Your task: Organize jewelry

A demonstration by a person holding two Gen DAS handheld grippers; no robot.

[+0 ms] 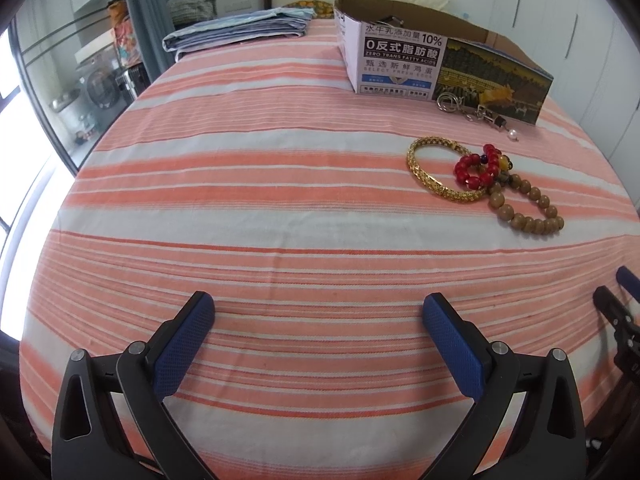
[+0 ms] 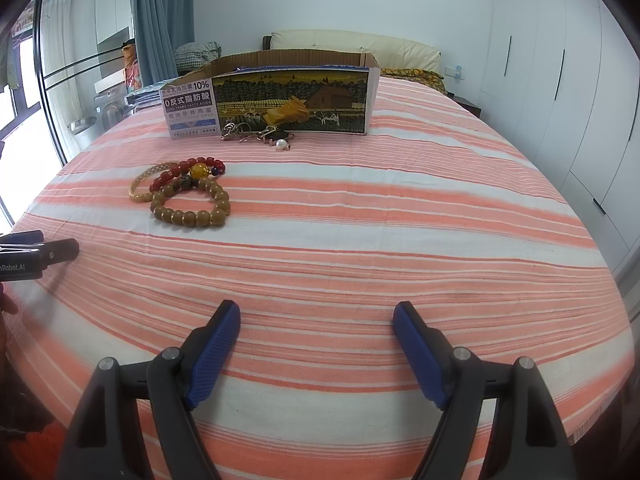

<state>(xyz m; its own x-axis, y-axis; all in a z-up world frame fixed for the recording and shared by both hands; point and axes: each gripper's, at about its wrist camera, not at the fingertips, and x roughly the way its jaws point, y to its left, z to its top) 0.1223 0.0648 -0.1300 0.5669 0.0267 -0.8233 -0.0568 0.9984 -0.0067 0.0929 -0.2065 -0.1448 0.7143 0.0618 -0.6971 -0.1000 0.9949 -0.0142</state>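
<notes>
A gold bangle (image 1: 436, 168) (image 2: 145, 183), a red bead bracelet (image 1: 478, 168) (image 2: 180, 172) and a brown wooden bead bracelet (image 1: 528, 208) (image 2: 192, 204) lie overlapping on the striped bedspread. Behind them lie metal rings with a pearl trinket (image 1: 476, 114) (image 2: 260, 132) in front of an open cardboard box (image 1: 400, 60) (image 2: 280, 100). My left gripper (image 1: 318, 312) is open and empty, well short and left of the jewelry. My right gripper (image 2: 316, 316) is open and empty, near the bed's front, right of the jewelry.
Folded blue bedding (image 1: 240, 28) lies at the far left of the bed, pillows (image 2: 360, 46) at the head. A glass door and curtain (image 2: 160, 20) stand left, white wardrobes (image 2: 560, 80) right. The other gripper shows at each view's edge (image 1: 616, 312) (image 2: 36, 256).
</notes>
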